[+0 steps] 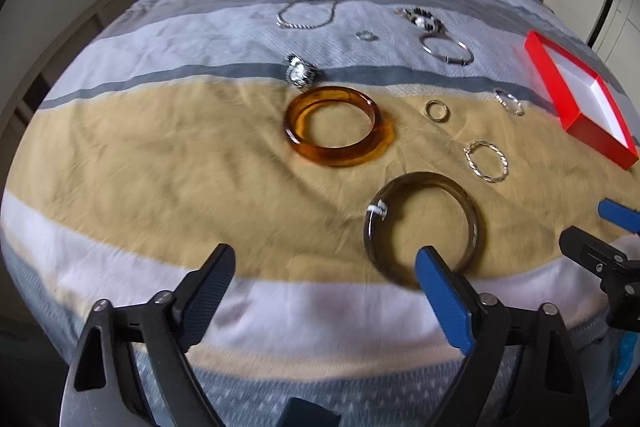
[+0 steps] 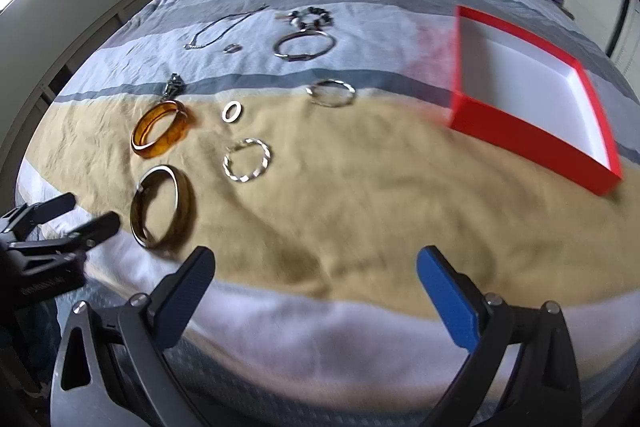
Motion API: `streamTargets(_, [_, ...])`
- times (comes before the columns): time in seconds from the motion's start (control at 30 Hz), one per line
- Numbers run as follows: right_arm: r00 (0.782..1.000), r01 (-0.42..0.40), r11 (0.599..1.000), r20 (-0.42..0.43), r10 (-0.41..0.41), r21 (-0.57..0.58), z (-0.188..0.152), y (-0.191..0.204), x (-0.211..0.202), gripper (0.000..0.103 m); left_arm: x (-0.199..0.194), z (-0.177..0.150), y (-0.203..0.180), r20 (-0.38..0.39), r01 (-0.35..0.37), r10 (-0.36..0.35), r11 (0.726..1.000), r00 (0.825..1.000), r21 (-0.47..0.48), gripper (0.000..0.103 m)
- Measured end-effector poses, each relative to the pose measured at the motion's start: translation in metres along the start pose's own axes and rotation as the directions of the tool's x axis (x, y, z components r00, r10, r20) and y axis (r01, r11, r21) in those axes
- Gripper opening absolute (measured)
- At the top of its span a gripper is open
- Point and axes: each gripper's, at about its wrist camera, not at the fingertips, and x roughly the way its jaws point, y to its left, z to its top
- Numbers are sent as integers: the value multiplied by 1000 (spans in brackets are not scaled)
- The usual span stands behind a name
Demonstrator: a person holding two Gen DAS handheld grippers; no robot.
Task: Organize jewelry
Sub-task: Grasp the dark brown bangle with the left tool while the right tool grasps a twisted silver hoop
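Jaws of left gripper and right gripper gape wide, holding nothing, above bedspread.

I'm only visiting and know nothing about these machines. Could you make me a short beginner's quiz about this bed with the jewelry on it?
1. True or false: the red cardboard box with the white inside already holds jewelry.
2. Which bangle lies nearest the left claw? A) translucent amber bangle B) dark olive-brown bangle C) thin silver bangle with a clasp
3. Fill in: both claws, left and right claw, are ____ and hold nothing.

Key: 1 false, it is empty; 2 B; 3 open.
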Motion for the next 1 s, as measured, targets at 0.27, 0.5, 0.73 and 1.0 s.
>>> streamTargets(0.27, [999,-37,999,-28,36,-27,30,15,34,99,52,8,0,-99,21,-17,999,995,38,85])
streamTargets(0.5, [998,-41,997,-58,37,-62,47,27,64,74,69,12,7,-147,30,-24,999,989,41,102])
streamTargets(0.73, [998,-28,992,-55,21,-127,52,38,72,53,70,13,2,-108,-2,11,996,994,84,98])
streamTargets(1.0, [997,-62,990,-59,55,-126,48,32,66,36,53,11,-18,-59,4,4,990,998,142,36])
